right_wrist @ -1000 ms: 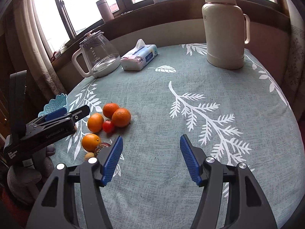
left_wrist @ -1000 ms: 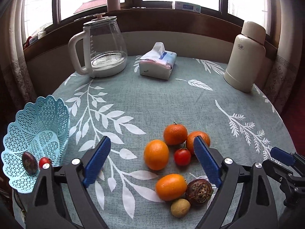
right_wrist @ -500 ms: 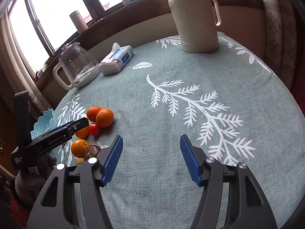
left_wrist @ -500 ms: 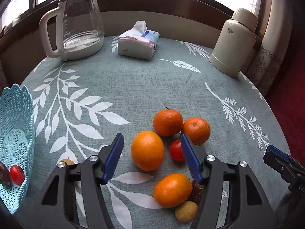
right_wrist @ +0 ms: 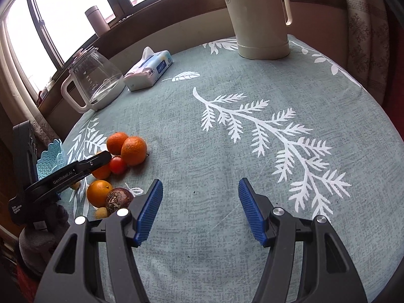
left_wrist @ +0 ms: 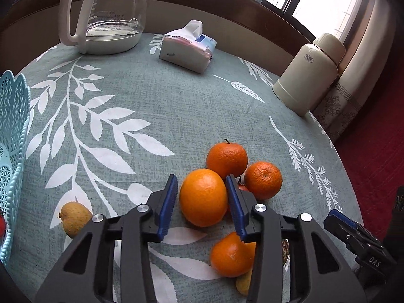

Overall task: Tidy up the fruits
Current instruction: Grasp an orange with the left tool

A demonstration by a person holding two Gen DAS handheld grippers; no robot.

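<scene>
Loose fruit lies on the leaf-print tablecloth. My left gripper point(left_wrist: 202, 205) straddles the large orange point(left_wrist: 203, 197). Its jaws are narrowed close around it: the right pad is at the peel and a sliver of cloth shows at the left pad. Behind sit two mandarins point(left_wrist: 226, 160) point(left_wrist: 263, 179) and a half-hidden tomato point(left_wrist: 243, 188). Nearer lie another orange point(left_wrist: 231, 255) and a small yellow fruit point(left_wrist: 243, 284). A lemon-like fruit point(left_wrist: 74, 218) lies alone to the left. The blue lattice basket point(left_wrist: 12, 151) stands at the far left. My right gripper point(right_wrist: 199, 209) hangs open over bare cloth, right of the fruit pile point(right_wrist: 133, 150).
At the back stand a glass kettle point(left_wrist: 108, 12), a tissue pack point(left_wrist: 188, 48) and a cream thermos point(left_wrist: 310, 75). A dark passion fruit point(right_wrist: 119, 198) lies by the near orange. The round table's edge drops off to the right onto red floor.
My left gripper came forward and down onto the large orange, and its jaws narrowed around it. The right gripper stayed open over the cloth and barely moved.
</scene>
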